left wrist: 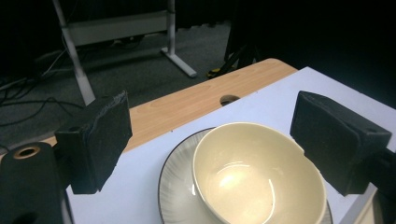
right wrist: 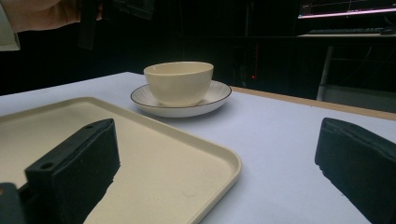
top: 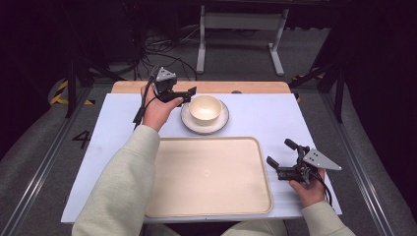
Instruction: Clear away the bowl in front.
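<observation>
Two hand-held grippers are hovering with jaws spread wide and gripping nothing.
Nearest, the right gripper is waiting beside the cream tray; farther off, the left gripper is hanging just beside the cream bowl sitting on its plate; a "4" is showing on the floor.

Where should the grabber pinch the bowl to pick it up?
Probably the bowl's rim: it stands upright and open on the plate, with curved sides that would likely slip. The open left gripper sits beside it and could come from above, one jaw inside, one outside.
</observation>
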